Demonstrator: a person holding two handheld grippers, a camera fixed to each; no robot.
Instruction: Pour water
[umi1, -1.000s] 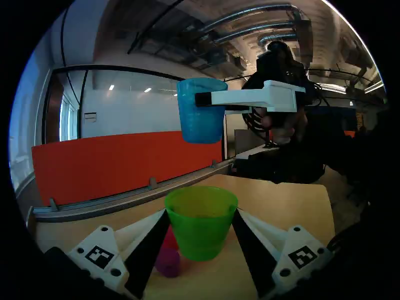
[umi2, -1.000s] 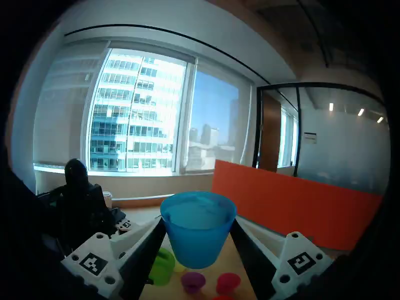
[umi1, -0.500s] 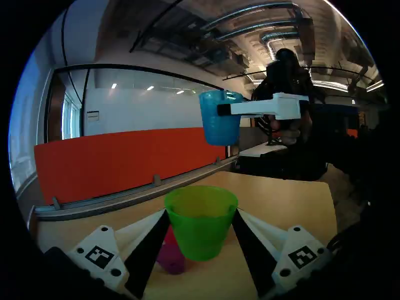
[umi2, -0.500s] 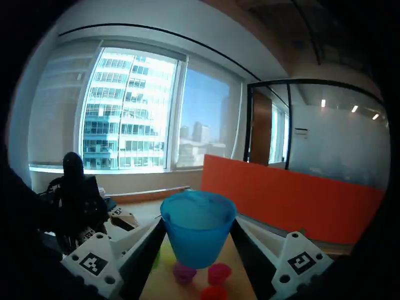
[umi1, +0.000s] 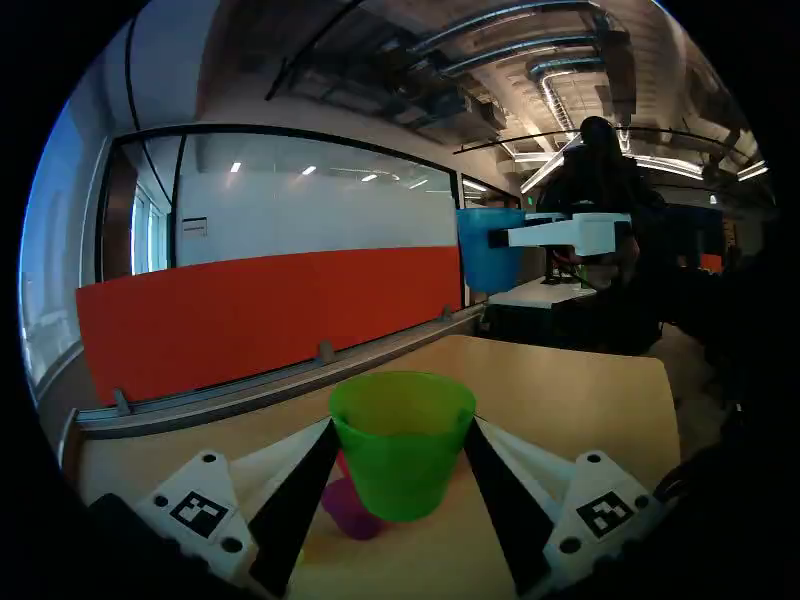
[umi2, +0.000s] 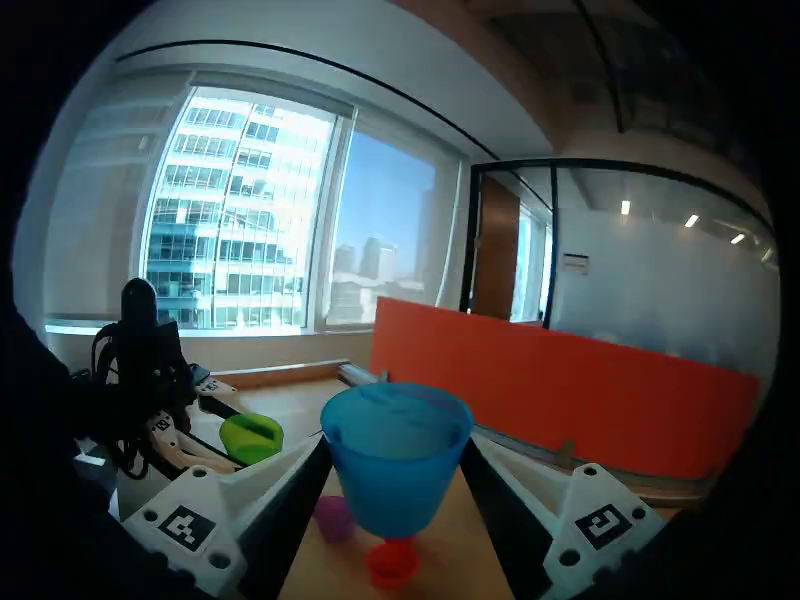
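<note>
The left tongs (umi1: 402, 440) pinch a green cup (umi1: 402, 455) by its sides, one finger against each flank, and hold it upright above the bench (umi1: 570, 385). The right tongs (umi2: 397, 447) grip a blue cup (umi2: 397, 470) the same way, also upright and lifted clear of the wood. In the left gripper view the blue cup sits far off and higher up, near the dark figure of the person. In the right gripper view the green cup shows small at the left. The two cups are therefore well apart. The blue cup's inside looks pale and hazy, and I cannot tell whether it holds water. The green cup's interior is not visible from this angle.

Both cups are in hand and nothing is tipped, so I judge this to be the carrying step before the pour. Next, the cups need to come together. The higher blue cup is probably the pourer, so its rim would go just over the green cup's mouth, then tilt slowly while the green cup is kept level.

A small purple cup (umi2: 333, 518) and a red cup (umi2: 392, 562) stand on the bench below the blue cup — worth avoiding on the way across.
</note>
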